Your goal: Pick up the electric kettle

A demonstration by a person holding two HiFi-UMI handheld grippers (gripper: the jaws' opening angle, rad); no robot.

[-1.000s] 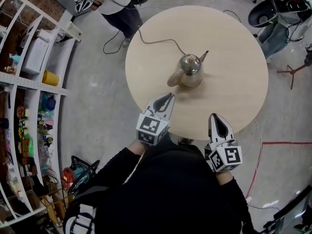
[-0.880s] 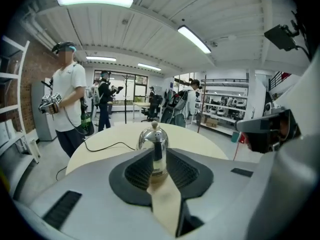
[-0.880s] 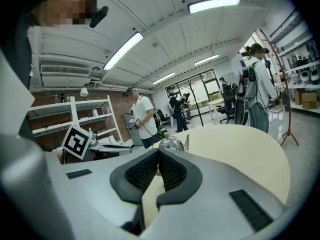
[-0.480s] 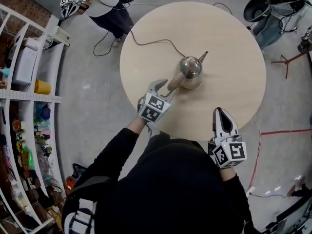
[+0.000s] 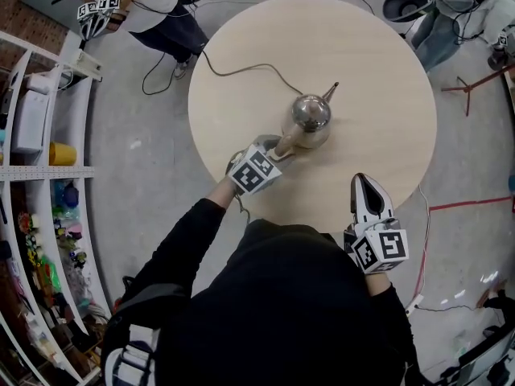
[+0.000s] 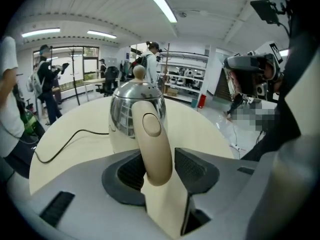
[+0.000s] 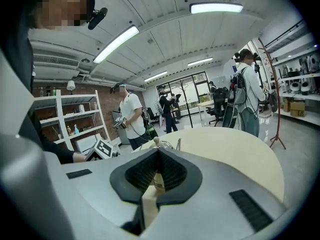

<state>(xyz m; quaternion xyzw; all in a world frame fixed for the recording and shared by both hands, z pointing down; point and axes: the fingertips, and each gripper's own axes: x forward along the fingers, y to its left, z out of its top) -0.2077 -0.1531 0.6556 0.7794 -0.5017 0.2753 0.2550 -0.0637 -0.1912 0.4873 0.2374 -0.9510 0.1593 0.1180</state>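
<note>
electric kettle [image 5: 310, 119] upright near the middle of the round table [image 5: 386, 63], spout pointing away, beige handle [image 5: 286, 141] reaching toward the near edge, cord [image 5: 241, 71] trailing off toward the far left rim

left gripper [image 5: 270, 146] tilted down at that handle, jaws opening, free end of the handle standing between the ribbed pads with a gap on either side, nothing clamped yet

right gripper [image 5: 366, 193] at the near rim, well apart from the kettle, jaws pressed together on nothing

likely trouble from here:
- grip only at the tip of a smooth, curved handle, with the heavy body far out in front: risk of twisting in the pads and sagging spout-down on the lift
- closing off-centre: risk of shoving the kettle across the wood or tipping it
- cord drawn taut on a high lift: risk of a tug against the hold

against a second ago:
- left gripper then clenched at the near table edge, apart from the kettle; now lowered, tipped forward and spread around the handle
- right gripper much as then, only shifted a little along the rim
- kettle seemingly in the same spot
</note>
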